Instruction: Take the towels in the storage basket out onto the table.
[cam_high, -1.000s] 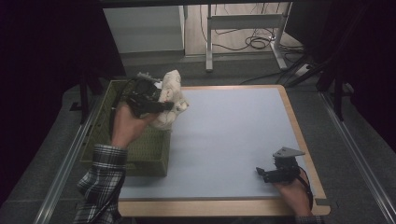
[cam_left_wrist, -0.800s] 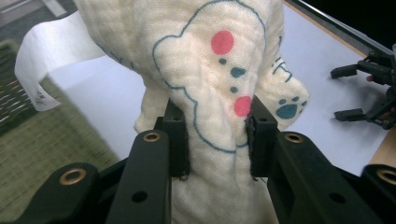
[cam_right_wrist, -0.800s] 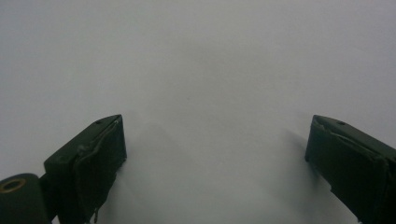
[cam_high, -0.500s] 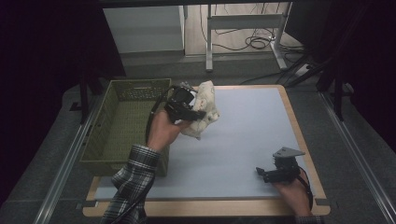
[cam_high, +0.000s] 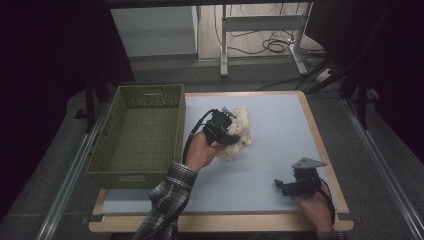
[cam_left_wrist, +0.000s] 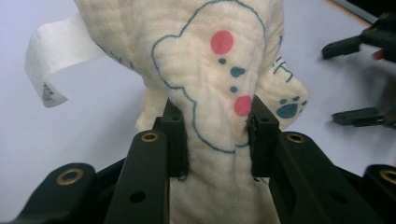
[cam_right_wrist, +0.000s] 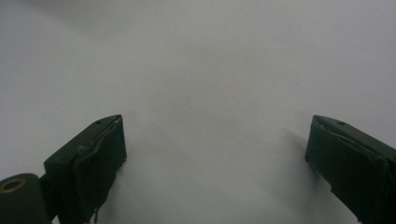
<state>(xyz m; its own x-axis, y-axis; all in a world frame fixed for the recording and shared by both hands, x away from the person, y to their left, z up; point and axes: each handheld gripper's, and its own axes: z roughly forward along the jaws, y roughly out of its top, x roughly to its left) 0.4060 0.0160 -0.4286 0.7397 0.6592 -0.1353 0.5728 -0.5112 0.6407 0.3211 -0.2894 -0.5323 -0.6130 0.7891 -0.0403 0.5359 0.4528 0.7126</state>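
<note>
A cream cloth (cam_high: 241, 129) with a blue bear outline, red dots and blue paw prints (cam_left_wrist: 219, 70) is bunched over the blue-grey mat (cam_high: 280, 125), just right of the green basket (cam_high: 150, 96). My left gripper (cam_high: 231, 134) is shut on it, and both pads (cam_left_wrist: 175, 140) press into a fold of the fabric. A white care label (cam_left_wrist: 56, 56) curls off the cloth's side. My right gripper (cam_high: 283, 186) rests open on the mat near the front right corner, its jaws (cam_right_wrist: 215, 144) wide apart with bare mat between them. It also shows in the left gripper view (cam_left_wrist: 355, 79).
The green plastic basket stands at the table's left edge, and I see nothing in it. The table has a wooden rim (cam_high: 320, 150). Beyond the far edge are table legs and cables on the floor (cam_high: 270, 45).
My left hand has carried the cloth from above the basket rightward and down to the mat. The right gripper has stayed where it was.
</note>
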